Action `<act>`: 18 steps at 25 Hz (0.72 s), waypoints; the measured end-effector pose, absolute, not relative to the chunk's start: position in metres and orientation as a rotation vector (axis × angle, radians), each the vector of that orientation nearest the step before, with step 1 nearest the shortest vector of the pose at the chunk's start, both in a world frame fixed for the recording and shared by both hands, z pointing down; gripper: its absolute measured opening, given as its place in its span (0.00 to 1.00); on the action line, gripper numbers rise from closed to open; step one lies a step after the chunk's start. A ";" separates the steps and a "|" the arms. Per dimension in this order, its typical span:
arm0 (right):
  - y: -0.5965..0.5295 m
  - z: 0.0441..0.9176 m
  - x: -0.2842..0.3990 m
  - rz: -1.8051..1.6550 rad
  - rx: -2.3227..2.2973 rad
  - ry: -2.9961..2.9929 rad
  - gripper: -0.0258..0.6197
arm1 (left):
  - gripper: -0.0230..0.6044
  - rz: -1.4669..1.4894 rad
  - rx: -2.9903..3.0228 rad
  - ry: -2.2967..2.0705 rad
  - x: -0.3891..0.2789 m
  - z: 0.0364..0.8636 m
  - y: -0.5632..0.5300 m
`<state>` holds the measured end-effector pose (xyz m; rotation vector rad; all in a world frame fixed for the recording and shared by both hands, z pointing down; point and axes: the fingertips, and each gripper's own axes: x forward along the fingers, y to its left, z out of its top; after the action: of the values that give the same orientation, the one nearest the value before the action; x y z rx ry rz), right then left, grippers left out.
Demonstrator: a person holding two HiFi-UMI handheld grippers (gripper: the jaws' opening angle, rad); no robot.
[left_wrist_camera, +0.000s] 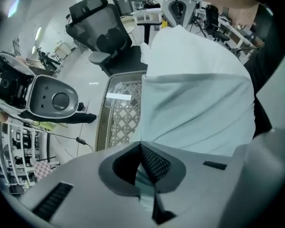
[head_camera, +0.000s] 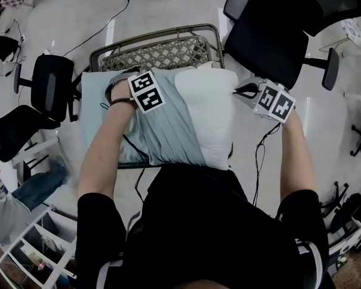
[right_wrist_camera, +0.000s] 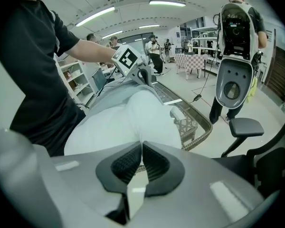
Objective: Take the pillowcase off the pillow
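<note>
**While both grippers stay out of each other's way, the pillow lies half bare on the table**

As the person in the black shirt bends over the low wicker table [head_camera: 158, 52], each hand holds a gripper at one end of the bedding. The pillow [head_camera: 209, 116] lies across the near part of that table, its close end against the person's front. The pale blue-grey pillowcase [head_camera: 165, 134] covers the pillow's part on the person's left. The white part on the person's right is uncovered, and the case's hem runs as a straight edge across the pillow between the two.

From where I stand, the left gripper [left_wrist_camera: 141, 147] sits on the covered side, its jaws pressed together with a fold of the blue-grey pillowcase caught between the pads. The right gripper [right_wrist_camera: 141, 146] is at the pillow's bare right edge, well apart from the other. Its jaws are likewise clenched, with white pillow fabric pinched between them.

A black office chair [head_camera: 277, 32] stands just beyond the table on the person's right, and a second black chair [head_camera: 51, 88] stands off to the left.
</note>
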<state>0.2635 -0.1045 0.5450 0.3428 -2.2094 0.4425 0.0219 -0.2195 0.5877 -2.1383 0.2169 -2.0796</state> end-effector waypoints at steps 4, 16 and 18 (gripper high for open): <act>-0.124 0.551 0.264 0.430 0.396 -2.222 0.07 | 0.04 -2.117 -2.079 0.285 0.005 0.591 -0.230; -0.191 0.551 0.215 0.390 0.222 -2.168 0.61 | 0.05 -2.067 -2.356 0.379 0.026 0.595 -0.223; -0.191 0.574 0.190 0.359 0.145 -2.099 0.66 | 0.05 -2.054 -2.386 0.412 0.026 0.599 -0.226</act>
<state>0.1902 -0.1912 0.5741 0.1451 -2.0987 0.3592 0.0263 -0.2259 0.5993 -2.3861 0.4123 -2.0541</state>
